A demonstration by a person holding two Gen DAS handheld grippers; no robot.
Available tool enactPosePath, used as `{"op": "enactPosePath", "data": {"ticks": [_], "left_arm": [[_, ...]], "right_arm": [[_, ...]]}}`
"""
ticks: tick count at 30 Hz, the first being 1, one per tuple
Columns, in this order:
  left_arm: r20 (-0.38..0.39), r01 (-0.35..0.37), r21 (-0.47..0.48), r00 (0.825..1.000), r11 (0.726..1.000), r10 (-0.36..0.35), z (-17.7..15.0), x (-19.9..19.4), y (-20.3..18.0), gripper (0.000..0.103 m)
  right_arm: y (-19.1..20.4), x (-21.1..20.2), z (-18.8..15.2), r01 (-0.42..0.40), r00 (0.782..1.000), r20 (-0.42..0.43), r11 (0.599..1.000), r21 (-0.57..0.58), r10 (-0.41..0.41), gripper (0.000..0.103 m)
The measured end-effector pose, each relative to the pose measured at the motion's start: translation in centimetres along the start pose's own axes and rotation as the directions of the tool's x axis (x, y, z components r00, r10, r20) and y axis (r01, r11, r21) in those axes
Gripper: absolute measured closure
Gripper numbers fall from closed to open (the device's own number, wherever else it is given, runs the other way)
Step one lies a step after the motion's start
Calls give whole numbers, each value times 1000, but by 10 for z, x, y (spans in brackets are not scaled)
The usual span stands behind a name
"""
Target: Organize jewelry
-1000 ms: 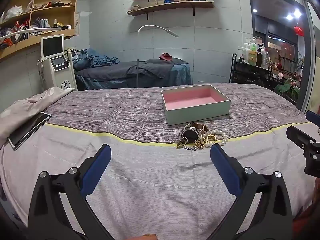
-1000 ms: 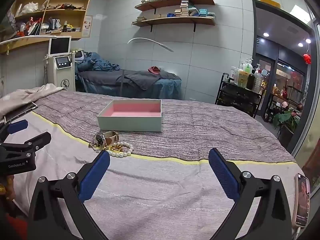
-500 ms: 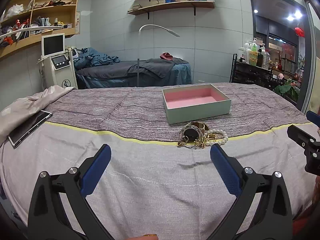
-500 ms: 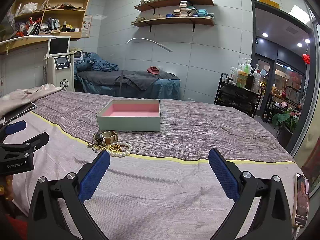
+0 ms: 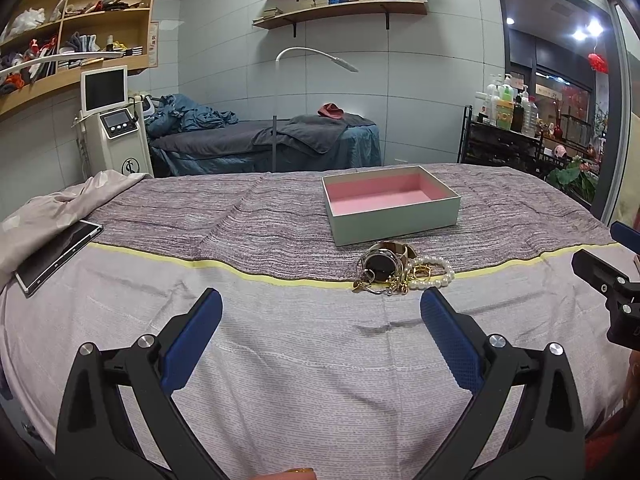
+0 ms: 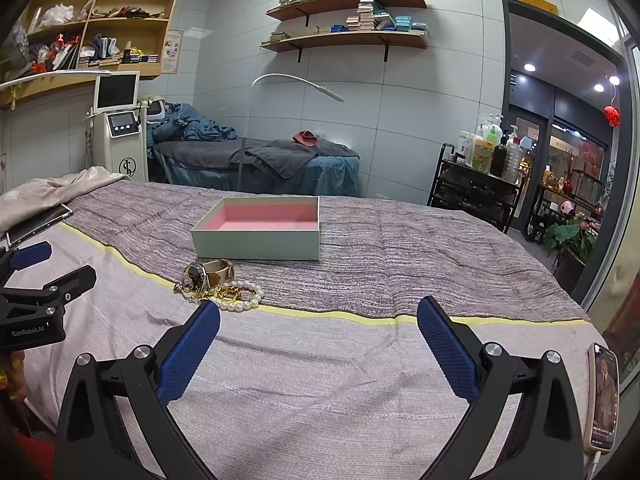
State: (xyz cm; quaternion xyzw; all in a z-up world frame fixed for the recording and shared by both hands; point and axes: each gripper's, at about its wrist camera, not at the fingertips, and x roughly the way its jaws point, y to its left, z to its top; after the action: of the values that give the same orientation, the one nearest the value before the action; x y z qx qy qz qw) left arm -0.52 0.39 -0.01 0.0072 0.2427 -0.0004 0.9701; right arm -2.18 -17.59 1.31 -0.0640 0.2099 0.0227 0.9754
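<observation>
Left wrist view: left gripper (image 5: pixel 320 312) is held spread wide above the bedcover (image 5: pixel 280 344), nothing between its fingers; jewelry (image 5: pixel 400 272) is piled on the yellow stripe (image 5: pixel 240 274), just before the box (image 5: pixel 390 208); tablet (image 5: pixel 56 254) lies far left. Right wrist view: right gripper (image 6: pixel 318 320) is likewise spread, empty; phone (image 6: pixel 602 396) lies at right.

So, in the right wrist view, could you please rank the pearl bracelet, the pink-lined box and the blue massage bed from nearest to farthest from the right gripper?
1. Pearl bracelet: just beyond the left fingertip of the right gripper, in the jewelry pile.
2. Box: behind the pile, centre-left on the striped cloth.
3. Massage bed: against the back wall.
</observation>
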Motion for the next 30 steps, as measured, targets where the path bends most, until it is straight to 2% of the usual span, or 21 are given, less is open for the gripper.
{"op": "enactPosePath", "data": {"ticks": [30], "left_arm": [[-3,-4,-4,1000,1000,4,-1,0,1,5]], "right_arm": [[1,1,-2,-1,1000,-1,1000,-1,1,6]]}}
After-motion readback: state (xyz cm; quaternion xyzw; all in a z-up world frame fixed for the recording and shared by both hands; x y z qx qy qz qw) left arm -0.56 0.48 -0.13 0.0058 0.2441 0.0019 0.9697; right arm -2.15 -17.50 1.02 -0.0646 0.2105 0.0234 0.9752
